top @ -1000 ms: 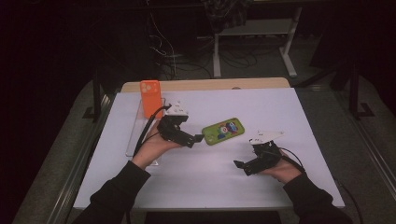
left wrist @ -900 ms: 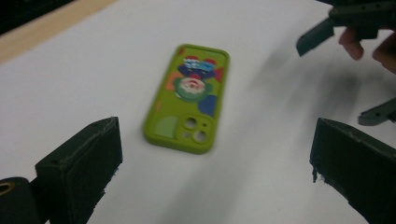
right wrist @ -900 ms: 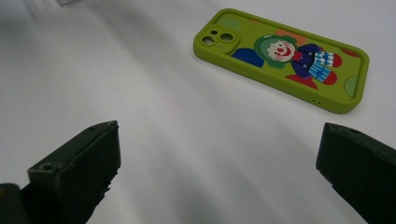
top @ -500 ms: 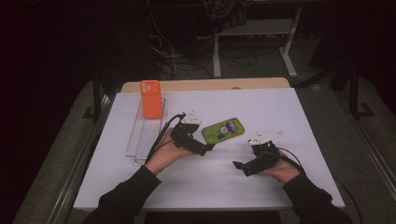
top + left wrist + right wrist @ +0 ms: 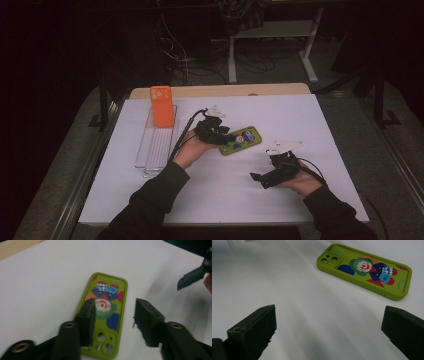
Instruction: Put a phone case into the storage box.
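Note:
A green phone case (image 5: 241, 141) with a clown picture lies flat, back up, on the white table (image 5: 300, 115). My left gripper (image 5: 231, 139) hovers open at its camera-hole end. In the left gripper view the case (image 5: 106, 288) runs away from me between and beyond the open gripper (image 5: 113, 320); one jaw overlaps its left edge, and I cannot tell if it touches. My right gripper (image 5: 256, 178) is open above bare table, nearer the front, with nothing between its jaws. From the right gripper (image 5: 329, 325) the case (image 5: 364, 270) lies farther off at the upper right.
An orange phone case (image 5: 161, 106) stands upright at the far end of a clear ribbed tray (image 5: 154, 150) on the table's left side. A wooden strip (image 5: 220, 91) borders the back edge. A jaw of the other gripper (image 5: 191, 277) shows at the upper right of the left gripper view.
My left hand has moved right, from beside the tray to the green case, its open jaws now at the case's near end. The right hand has barely shifted.

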Demonstrator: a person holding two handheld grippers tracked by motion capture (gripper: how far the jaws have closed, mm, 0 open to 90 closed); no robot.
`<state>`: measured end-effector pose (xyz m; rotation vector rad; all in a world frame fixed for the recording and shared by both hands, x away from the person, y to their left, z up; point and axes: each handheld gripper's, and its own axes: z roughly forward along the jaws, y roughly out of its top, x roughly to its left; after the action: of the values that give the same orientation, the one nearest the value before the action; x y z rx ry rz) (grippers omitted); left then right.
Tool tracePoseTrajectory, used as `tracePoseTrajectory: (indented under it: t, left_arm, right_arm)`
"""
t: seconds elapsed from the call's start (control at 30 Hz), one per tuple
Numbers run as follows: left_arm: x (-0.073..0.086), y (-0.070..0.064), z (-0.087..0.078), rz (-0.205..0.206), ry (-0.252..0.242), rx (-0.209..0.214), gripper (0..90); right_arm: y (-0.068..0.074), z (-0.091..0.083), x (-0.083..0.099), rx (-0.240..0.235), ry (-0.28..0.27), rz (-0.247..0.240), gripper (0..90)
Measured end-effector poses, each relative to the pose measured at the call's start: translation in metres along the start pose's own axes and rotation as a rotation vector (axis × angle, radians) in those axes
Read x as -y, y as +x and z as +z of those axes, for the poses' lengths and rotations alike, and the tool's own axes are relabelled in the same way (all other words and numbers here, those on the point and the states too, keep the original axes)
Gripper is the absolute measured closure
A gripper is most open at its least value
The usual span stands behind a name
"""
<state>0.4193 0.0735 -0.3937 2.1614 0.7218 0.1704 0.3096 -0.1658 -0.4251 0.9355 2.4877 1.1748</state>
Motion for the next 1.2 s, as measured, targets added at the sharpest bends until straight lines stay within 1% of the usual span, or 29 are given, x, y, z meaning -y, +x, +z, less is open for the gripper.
tracePoseTrajectory:
  t: [0.03, 0.1, 0.13, 0.17, 0.2, 0.27, 0.3, 0.33, 0.37, 0.4, 0.43, 0.47, 0.53, 0.6, 0.63, 0.67, 0.7, 0.77, 0.83, 0.87, 0.9, 0.93, 0.97, 1.0, 1.07, 1.1, 1.2]
  left_arm:
    - [-0.003, 0.002, 0.004, 0.003, 0.011, -0.001, 63.6]
    - [-0.009, 0.005, 0.012, -0.016, 0.016, -0.002, 71.9]
    - [-0.011, 0.005, 0.017, -0.049, 0.009, 0.004, 75.6]
    - [-0.015, 0.007, 0.020, -0.042, 0.016, 0.009, 79.3]
    - [-0.018, 0.008, 0.023, -0.026, 0.024, 0.002, 83.1]
    - [-0.025, 0.012, 0.030, 0.011, 0.054, -0.020, 88.0]
    - [-0.027, 0.012, 0.035, -0.003, 0.040, -0.025, 89.4]
    - [-0.030, 0.015, 0.039, 0.010, 0.058, -0.027, 89.5]
    - [-0.032, 0.017, 0.044, -0.008, 0.048, -0.032, 89.5]
    - [-0.033, 0.021, 0.047, 0.004, 0.068, -0.036, 89.6]
    - [-0.034, 0.023, 0.051, 0.001, 0.076, -0.046, 89.6]
    - [-0.034, 0.023, 0.057, -0.035, 0.055, -0.051, 89.5]
    - [-0.033, 0.028, 0.066, -0.047, 0.050, -0.058, 89.5]
    - [-0.032, 0.032, 0.074, -0.070, 0.066, -0.060, 89.6]
    - [-0.031, 0.033, 0.078, -0.060, 0.075, -0.069, 89.6]
    - [-0.031, 0.034, 0.082, -0.051, 0.094, -0.081, 89.6]
    - [-0.030, 0.037, 0.083, -0.041, 0.109, -0.088, 89.6]
    - [-0.030, 0.038, 0.088, -0.067, 0.094, -0.085, 89.6]
    - [-0.029, 0.041, 0.089, -0.052, 0.115, -0.088, 89.5]
    - [-0.029, 0.041, 0.091, -0.064, 0.114, -0.090, 89.6]
    - [-0.028, 0.043, 0.091, -0.056, 0.126, -0.092, 89.5]
    - [-0.027, 0.043, 0.092, -0.070, 0.123, -0.084, 89.5]
    - [-0.026, 0.043, 0.092, -0.072, 0.125, -0.081, 89.5]
    - [-0.025, 0.044, 0.092, -0.060, 0.142, -0.077, 89.6]
    - [-0.024, 0.044, 0.093, -0.055, 0.153, -0.063, 89.6]
    - [-0.024, 0.043, 0.092, -0.067, 0.153, -0.062, 89.6]
    - [-0.025, 0.041, 0.090, -0.062, 0.156, -0.048, 89.6]
  right_arm:
    - [0.000, 0.000, 0.000, 0.000, 0.001, -0.001, 0.0]
    - [0.001, 0.001, 0.000, 0.001, 0.003, -0.002, 0.0]
    - [0.000, 0.001, 0.000, 0.002, 0.003, -0.007, 0.0]
    - [0.000, 0.001, 0.000, 0.001, 0.000, -0.011, 0.0]
    - [0.000, 0.001, 0.000, 0.000, -0.002, -0.011, 0.0]
    - [0.001, 0.001, 0.000, -0.004, 0.004, -0.002, 0.0]
    - [0.001, 0.001, 0.000, -0.003, -0.001, -0.009, 0.0]
    - [0.001, 0.000, 0.000, -0.004, -0.002, -0.008, 0.0]
    - [0.000, 0.000, 0.000, -0.002, -0.003, -0.014, 0.0]
    - [0.000, 0.000, 0.000, -0.001, -0.004, -0.014, 0.0]
    - [0.001, 0.000, 0.000, -0.007, -0.002, -0.011, 0.0]
    - [0.001, 0.000, 0.000, -0.007, -0.001, -0.008, 0.0]
    - [0.002, 0.000, -0.001, -0.007, -0.001, -0.007, 0.0]
    - [0.003, 0.000, -0.001, -0.011, -0.002, -0.005, 0.0]
    - [0.003, -0.001, -0.001, -0.012, -0.003, -0.006, 0.0]
    - [0.003, -0.001, -0.001, -0.013, -0.004, -0.007, 0.0]
    - [0.002, -0.001, -0.001, -0.013, -0.004, -0.007, 0.0]
    - [0.002, -0.002, -0.001, -0.012, -0.008, -0.007, 0.0]
    - [0.002, -0.002, -0.001, -0.013, -0.010, -0.012, 0.0]
    - [0.002, -0.002, 0.000, -0.011, -0.010, -0.015, 0.0]
    - [0.001, -0.002, 0.000, -0.011, -0.009, -0.014, 0.0]
    - [0.001, -0.002, 0.000, -0.010, -0.009, -0.014, 0.0]
    - [0.001, -0.002, 0.000, -0.011, -0.009, -0.012, 0.0]
    - [0.001, -0.002, 0.000, -0.011, -0.011, -0.012, 0.0]
    - [0.001, -0.003, 0.000, -0.011, -0.013, -0.011, 0.0]
    - [0.001, -0.003, 0.000, -0.011, -0.012, -0.009, 0.0]
    - [0.000, -0.003, 0.000, -0.010, -0.012, -0.007, 0.0]
